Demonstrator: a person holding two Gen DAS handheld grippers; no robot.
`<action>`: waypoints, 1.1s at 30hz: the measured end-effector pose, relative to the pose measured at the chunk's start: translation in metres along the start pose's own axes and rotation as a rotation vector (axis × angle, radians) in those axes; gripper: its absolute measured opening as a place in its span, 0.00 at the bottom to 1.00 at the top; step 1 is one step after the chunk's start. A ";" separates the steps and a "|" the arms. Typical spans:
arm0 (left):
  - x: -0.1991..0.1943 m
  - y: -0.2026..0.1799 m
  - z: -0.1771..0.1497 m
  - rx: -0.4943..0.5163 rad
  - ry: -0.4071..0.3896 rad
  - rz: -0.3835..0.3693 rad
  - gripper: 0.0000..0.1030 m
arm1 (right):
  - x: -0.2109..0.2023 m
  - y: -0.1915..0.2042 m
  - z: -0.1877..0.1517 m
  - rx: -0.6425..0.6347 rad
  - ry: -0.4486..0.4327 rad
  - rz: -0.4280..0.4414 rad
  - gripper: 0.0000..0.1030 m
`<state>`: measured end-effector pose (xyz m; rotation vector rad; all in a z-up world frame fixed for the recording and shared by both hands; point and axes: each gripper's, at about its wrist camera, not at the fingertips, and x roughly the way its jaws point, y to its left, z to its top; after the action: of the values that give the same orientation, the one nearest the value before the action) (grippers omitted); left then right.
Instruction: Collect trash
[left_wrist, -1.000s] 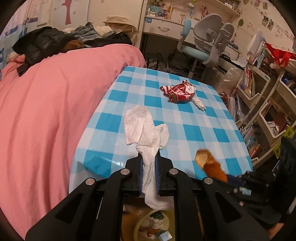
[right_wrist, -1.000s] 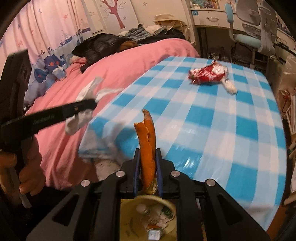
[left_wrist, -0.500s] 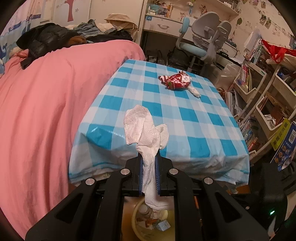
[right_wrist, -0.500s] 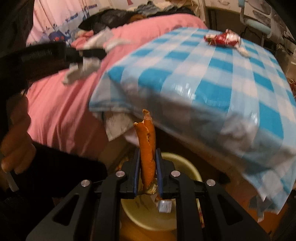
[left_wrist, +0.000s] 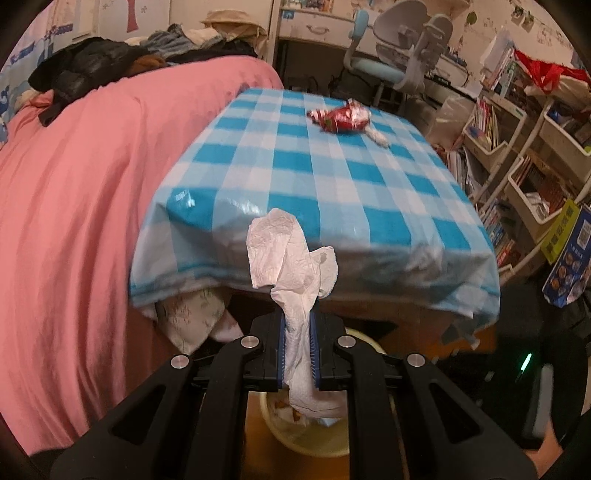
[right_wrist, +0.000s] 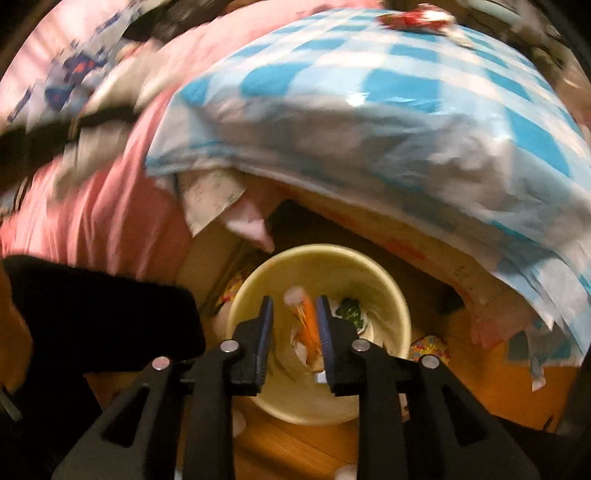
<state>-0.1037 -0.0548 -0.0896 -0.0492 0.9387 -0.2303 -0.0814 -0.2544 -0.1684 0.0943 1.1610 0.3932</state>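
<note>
- Both views have dropped from the tabletop toward the floor since a second ago: the table's near edge now sits higher in each picture, and the orange peel that stood upright between the right pads then is now loose below them.
- Left wrist view: the left gripper (left_wrist: 297, 332) is clamped almost fully closed on a crumpled white tissue (left_wrist: 291, 258). The tissue fans out above the blue pads and hangs in a wad below them.
- Beneath the gripper a pale yellow bin (left_wrist: 310, 439) stands on the wooden floor, partly hidden by the fingers, with scraps inside.
- Ahead is the table under a blue-and-white checked tablecloth (left_wrist: 332, 177). Near its far end lies a red snack wrapper (left_wrist: 341, 117), with a small white scrap (left_wrist: 378, 137) touching its right side.
- A pink bedspread (left_wrist: 74, 206) fills the left of the picture, with dark clothes heaped at its far end.
- Right wrist view, blurred: the right gripper (right_wrist: 294, 325) points down over the mouth of the yellow bin (right_wrist: 399, 314). Its jaws are opening, with a clear gap between the pads.
- The orange peel (right_wrist: 308, 325) shows in that gap, close to the right pad; whether it touches the pad cannot be told, but it is not pinched from both sides. It lies over the other litter in the bin.
- The hanging edge of the tablecloth (right_wrist: 369, 122) arches above the bin, the red wrapper (right_wrist: 413, 16) is a smear at the top, and a dark sleeve (right_wrist: 92, 317) crosses the left side.
</note>
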 end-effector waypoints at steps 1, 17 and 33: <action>0.002 -0.002 -0.005 0.007 0.022 0.001 0.10 | -0.003 -0.004 0.002 0.019 -0.020 -0.007 0.35; 0.011 -0.016 -0.025 0.073 0.065 0.110 0.55 | -0.059 -0.032 0.005 0.194 -0.354 -0.072 0.69; -0.019 0.015 -0.011 -0.095 -0.120 0.207 0.73 | -0.057 -0.024 0.003 0.145 -0.370 -0.105 0.72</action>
<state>-0.1203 -0.0352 -0.0834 -0.0524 0.8285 0.0090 -0.0918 -0.2963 -0.1238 0.2219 0.8234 0.1869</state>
